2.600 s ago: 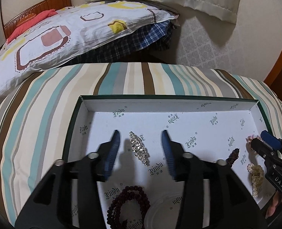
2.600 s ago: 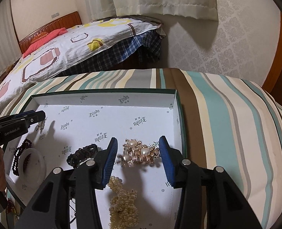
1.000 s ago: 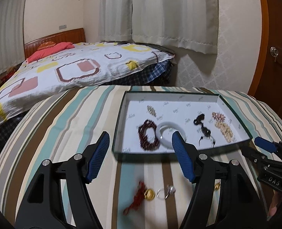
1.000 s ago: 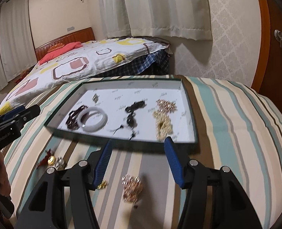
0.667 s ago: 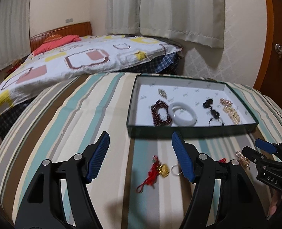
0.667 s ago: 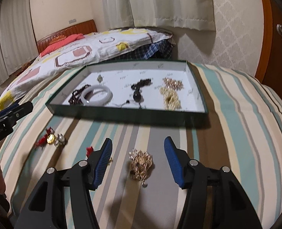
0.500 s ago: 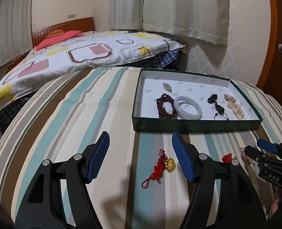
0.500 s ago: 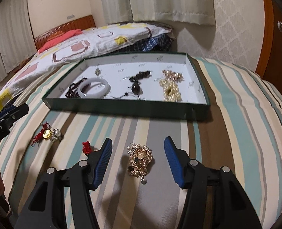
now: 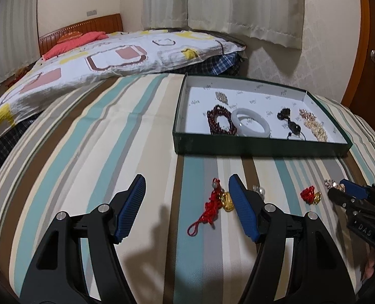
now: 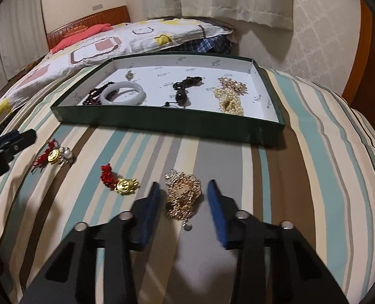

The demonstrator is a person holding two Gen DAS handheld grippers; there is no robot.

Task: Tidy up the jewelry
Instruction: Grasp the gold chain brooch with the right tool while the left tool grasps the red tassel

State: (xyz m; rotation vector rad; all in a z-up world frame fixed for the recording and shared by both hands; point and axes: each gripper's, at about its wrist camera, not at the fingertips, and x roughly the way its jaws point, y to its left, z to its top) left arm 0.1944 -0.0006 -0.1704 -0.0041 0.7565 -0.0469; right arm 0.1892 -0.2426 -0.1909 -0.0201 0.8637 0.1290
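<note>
Both of my grippers have dropped lower over the striped tabletop (image 9: 106,131) since a second ago, and the green tray now sits farther ahead of them. My right gripper (image 10: 183,197) has just been closing; its blue pads now flank a gold filigree brooch (image 10: 182,195) lying on the cloth, with a narrow gap still showing on each side, so it is not yet pinched. My left gripper (image 9: 186,205) is spread wide, with the red-tasselled gold charm (image 9: 216,202) lying just inside its right pad. A small pearl ring (image 9: 259,191) lies just beyond that pad. A second red-and-gold charm (image 10: 120,181) lies between the two grippers.

The shallow green tray (image 10: 162,124), lined with white printed paper, holds six pieces. From left to right: a dark red bead bracelet (image 9: 219,122), a pale white bangle (image 9: 250,125) touching it, a black bead necklace with a dark pendant (image 10: 185,88), and a cream pearl cluster (image 10: 229,101) with a rose-gold piece (image 10: 234,84) just behind it. A small crystal brooch (image 9: 221,97) rests near the tray's far wall.
</note>
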